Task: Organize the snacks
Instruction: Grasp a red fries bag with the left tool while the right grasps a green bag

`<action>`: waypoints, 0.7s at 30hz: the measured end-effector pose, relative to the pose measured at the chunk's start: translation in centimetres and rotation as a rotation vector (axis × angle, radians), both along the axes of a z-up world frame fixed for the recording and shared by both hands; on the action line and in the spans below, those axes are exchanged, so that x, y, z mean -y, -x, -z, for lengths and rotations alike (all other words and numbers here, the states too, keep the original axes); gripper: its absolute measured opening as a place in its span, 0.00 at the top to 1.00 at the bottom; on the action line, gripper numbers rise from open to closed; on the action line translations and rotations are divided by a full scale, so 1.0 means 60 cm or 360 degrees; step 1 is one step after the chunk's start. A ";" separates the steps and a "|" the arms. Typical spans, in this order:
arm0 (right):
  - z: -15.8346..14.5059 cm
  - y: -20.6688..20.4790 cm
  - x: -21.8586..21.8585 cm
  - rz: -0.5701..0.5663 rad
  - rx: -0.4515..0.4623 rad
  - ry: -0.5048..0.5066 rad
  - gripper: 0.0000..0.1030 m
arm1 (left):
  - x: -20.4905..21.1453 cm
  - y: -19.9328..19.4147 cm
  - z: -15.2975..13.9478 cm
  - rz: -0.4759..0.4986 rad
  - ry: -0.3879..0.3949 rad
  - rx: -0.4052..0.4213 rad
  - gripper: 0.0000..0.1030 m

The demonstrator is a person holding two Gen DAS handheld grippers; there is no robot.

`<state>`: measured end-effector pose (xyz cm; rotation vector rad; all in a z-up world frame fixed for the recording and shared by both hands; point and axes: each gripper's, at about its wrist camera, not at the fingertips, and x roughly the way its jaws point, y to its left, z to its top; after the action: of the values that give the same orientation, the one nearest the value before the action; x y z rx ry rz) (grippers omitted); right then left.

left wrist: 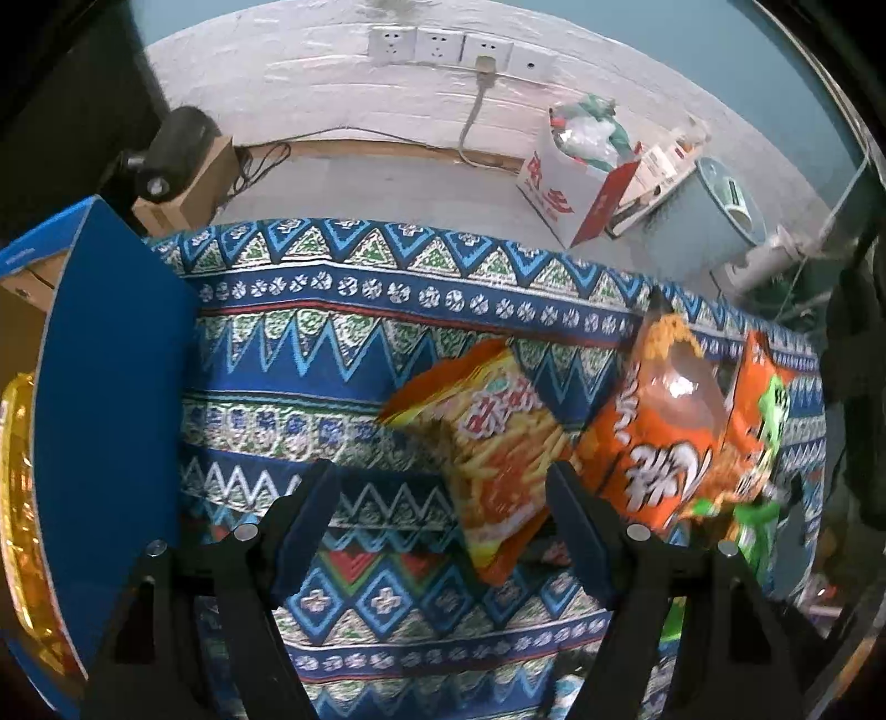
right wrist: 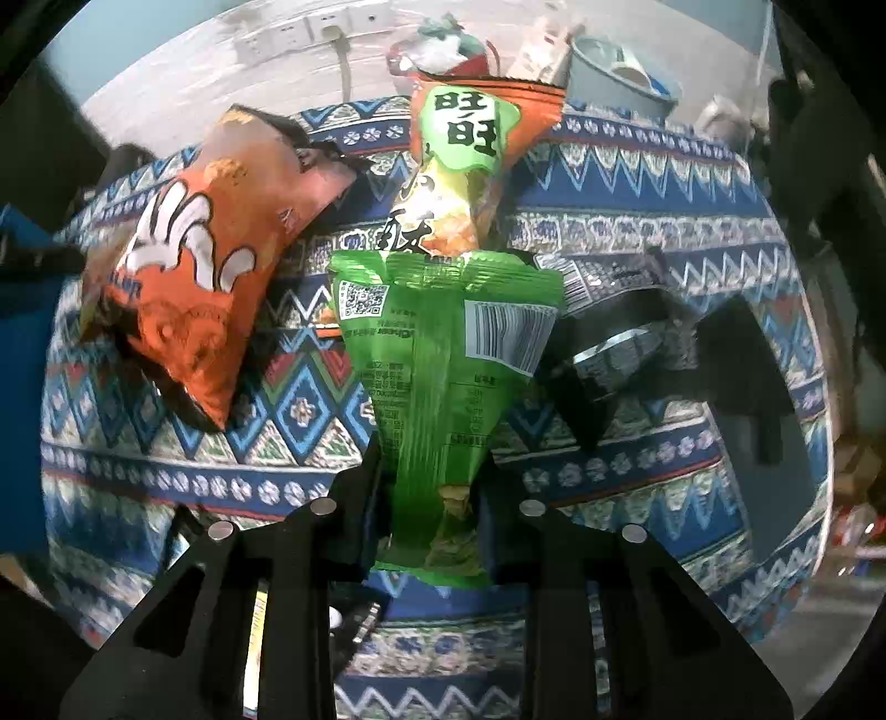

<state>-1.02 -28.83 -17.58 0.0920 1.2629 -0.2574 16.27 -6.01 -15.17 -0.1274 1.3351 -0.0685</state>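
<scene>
Right claw (right wrist: 429, 498) is clamped on one green snack bag (right wrist: 443, 354); ahead of it sit two orange bags (right wrist: 194, 266). Left claw (left wrist: 443, 498) gapes wide, empty, one fries bag (left wrist: 498, 443) lying just ahead on the patterned cloth (left wrist: 332, 310).

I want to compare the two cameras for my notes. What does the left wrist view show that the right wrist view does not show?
Only the left wrist view shows the open left gripper above the patterned cloth, the fries bag and a blue box.

Only the right wrist view shows the right gripper shut on the green bag, its barcode side up, and a dark silver packet.

Both show the big orange bag, the orange-and-green bag, the cloth and the wall sockets.
</scene>
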 end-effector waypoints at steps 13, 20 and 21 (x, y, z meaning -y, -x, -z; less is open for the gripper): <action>-0.060 0.013 -0.004 -0.0136 0.0142 0.0203 0.76 | 0.036 -0.036 0.033 -0.0040 0.0025 -0.0072 0.21; -0.057 -0.002 0.026 -0.0093 0.0168 0.0152 0.76 | 0.055 -0.040 0.064 0.0037 0.0001 -0.0150 0.21; -0.058 -0.004 0.027 -0.0089 0.0171 0.0144 0.76 | 0.057 -0.038 0.069 0.0066 -0.0003 -0.0166 0.21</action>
<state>-0.77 -30.46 -14.09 -0.0075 1.1436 -0.2576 18.54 -9.46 -19.31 -0.1030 1.4421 -0.0970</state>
